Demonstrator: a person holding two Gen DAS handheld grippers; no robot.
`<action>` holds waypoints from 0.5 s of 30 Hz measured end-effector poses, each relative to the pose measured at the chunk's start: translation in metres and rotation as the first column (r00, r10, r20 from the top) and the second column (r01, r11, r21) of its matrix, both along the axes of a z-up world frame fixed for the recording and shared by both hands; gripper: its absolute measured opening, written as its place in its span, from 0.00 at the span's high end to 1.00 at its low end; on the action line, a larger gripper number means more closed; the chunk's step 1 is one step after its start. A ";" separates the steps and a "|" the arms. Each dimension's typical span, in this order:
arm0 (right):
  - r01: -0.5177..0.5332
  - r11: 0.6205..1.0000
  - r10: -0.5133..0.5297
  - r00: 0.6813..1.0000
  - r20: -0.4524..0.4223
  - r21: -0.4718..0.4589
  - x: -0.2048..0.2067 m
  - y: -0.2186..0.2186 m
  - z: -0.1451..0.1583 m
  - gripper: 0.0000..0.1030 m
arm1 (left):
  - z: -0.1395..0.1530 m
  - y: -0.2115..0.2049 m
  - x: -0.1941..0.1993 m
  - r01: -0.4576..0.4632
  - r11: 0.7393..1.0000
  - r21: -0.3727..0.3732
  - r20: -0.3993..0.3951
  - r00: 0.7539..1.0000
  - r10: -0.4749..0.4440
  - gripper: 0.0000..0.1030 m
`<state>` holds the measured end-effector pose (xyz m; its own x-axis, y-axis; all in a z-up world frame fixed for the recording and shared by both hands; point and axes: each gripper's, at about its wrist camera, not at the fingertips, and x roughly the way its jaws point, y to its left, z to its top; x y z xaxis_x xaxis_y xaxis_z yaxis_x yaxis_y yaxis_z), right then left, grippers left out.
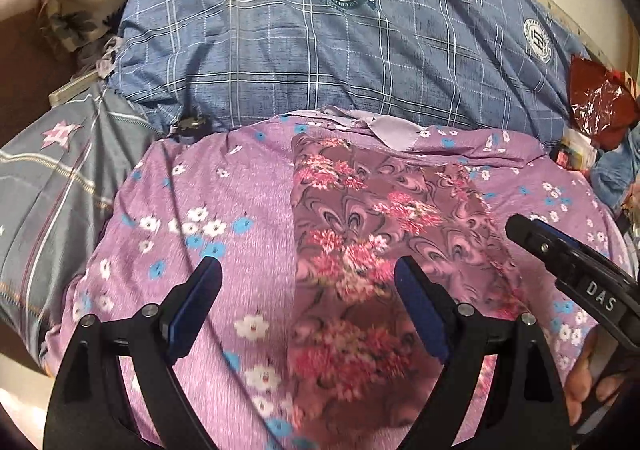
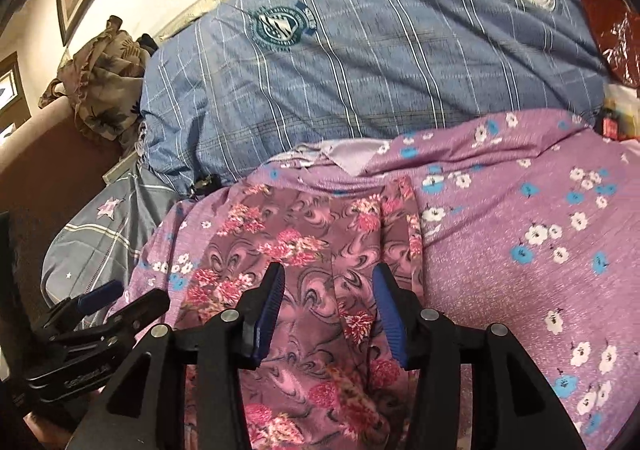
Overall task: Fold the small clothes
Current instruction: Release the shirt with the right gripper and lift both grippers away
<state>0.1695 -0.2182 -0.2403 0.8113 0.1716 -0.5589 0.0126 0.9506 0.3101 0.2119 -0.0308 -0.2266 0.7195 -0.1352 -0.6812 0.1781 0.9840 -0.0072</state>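
Grippers [image 1: 308, 270] [image 2: 330, 282] agape — garment [image 2: 312, 250] flat

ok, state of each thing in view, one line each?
left tongs: open, nothing between them.
right tongs: open, above the garment, not gripping.
dark floral garment: lying flat as a long strip on the purple cloth.
purple floral cloth: spread out, lightly rumpled.
blue plaid pillow: lying behind the cloth, creased.
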 end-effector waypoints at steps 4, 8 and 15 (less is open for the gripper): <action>0.000 1.000 0.001 0.999 0.042 -0.018 -0.016 0.008 0.011 0.51 | 0.012 0.002 -0.015 -0.023 0.999 0.037 0.028 0.999 0.022 0.14; 0.002 0.999 0.001 0.997 0.076 -0.035 -0.040 0.016 0.018 0.50 | 0.031 0.004 -0.034 -0.035 0.998 0.051 0.064 0.997 0.032 0.14; 0.007 1.000 -0.006 0.994 0.110 -0.007 -0.081 0.019 0.034 0.50 | 0.065 0.005 -0.069 -0.035 0.997 0.062 0.143 0.989 0.026 0.13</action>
<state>0.0885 -0.1994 -0.2066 0.8687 0.1626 -0.4679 -0.0152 0.9529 0.3029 0.1429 -0.0255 -0.1616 0.8124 -0.0713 -0.5788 0.1428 0.9866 0.0789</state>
